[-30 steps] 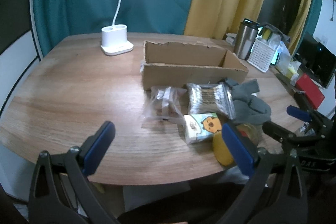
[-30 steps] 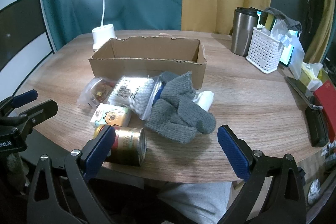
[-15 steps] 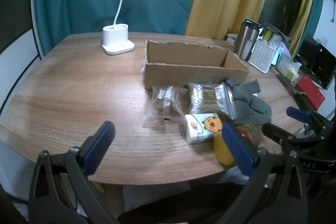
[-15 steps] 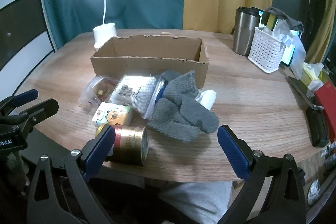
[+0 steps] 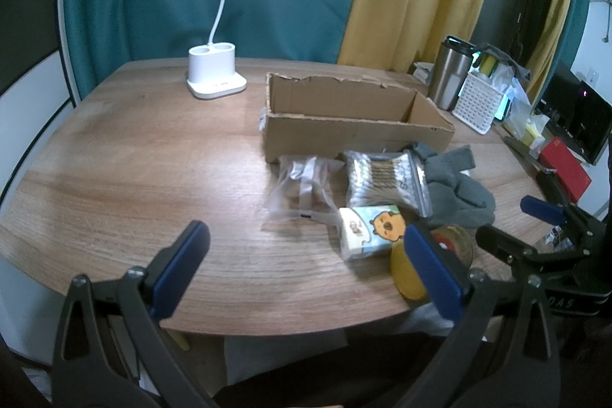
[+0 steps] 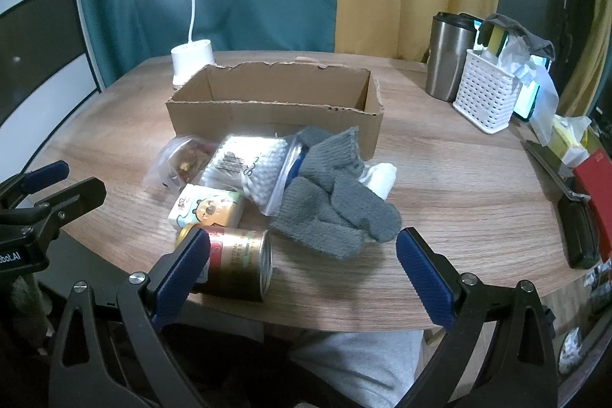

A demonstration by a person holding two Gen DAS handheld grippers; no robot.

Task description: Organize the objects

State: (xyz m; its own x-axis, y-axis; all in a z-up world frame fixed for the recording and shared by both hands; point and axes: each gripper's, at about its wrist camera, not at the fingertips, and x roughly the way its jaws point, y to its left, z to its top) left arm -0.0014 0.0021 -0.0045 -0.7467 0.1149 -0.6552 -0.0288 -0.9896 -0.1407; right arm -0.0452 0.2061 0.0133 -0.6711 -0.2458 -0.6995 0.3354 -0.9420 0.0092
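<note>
An open cardboard box (image 5: 355, 129) (image 6: 275, 117) stands mid-table and looks empty. In front of it lie a clear snack bag (image 5: 302, 186) (image 6: 183, 159), a bag of cotton swabs (image 5: 382, 178) (image 6: 248, 167), grey gloves (image 5: 455, 186) (image 6: 336, 201), a tissue pack with a cartoon (image 5: 371, 232) (image 6: 206, 209) and a gold can on its side (image 5: 432, 255) (image 6: 233, 262). My left gripper (image 5: 306, 266) is open and empty at the near edge, left of the pile. My right gripper (image 6: 302, 270) is open and empty, just before the can and gloves.
A white desk lamp (image 5: 216, 75) (image 6: 191, 60) stands behind the box on the left. A steel tumbler (image 5: 451, 75) (image 6: 447, 56) and a white basket (image 5: 480, 102) (image 6: 485, 94) stand at the back right. A red book (image 6: 596, 178) and dark items lie along the right edge.
Both grippers have crept slightly forward toward the pile; the objects appear a little larger. Nothing on the table has moved.
</note>
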